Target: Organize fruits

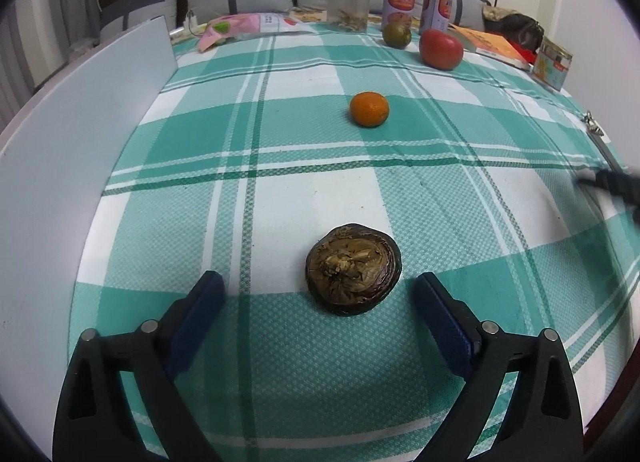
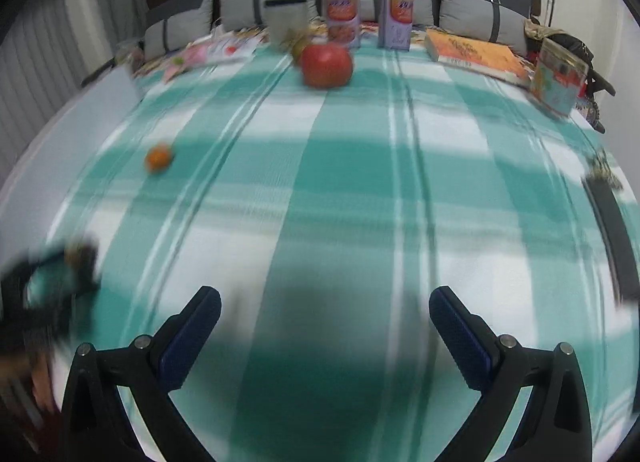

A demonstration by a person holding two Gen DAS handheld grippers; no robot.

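A dark brown, wrinkled fruit [image 1: 353, 269] lies on the green-and-white checked cloth [image 1: 280, 362]. It sits between the blue pads of my left gripper [image 1: 319, 280], which is open and touches it on neither side. Farther back rests a small orange mandarin [image 1: 369, 109] [image 2: 159, 157]. At the far end are a green citrus [image 1: 396, 35] and a red round fruit [image 1: 441, 49] [image 2: 326, 64]. My right gripper [image 2: 325, 294] is open over bare cloth with nothing between its fingers. The right wrist view is blurred.
A white board [image 1: 80, 122] stands along the left side. At the back stand a clear jar [image 1: 349, 2], two cans [image 1: 399, 2], an orange book [image 1: 490, 44], a small printed box [image 1: 552, 62] and pink packets [image 1: 240, 26]. Grey cushions lie behind. A dark strap [image 2: 612, 234] runs along the right edge.
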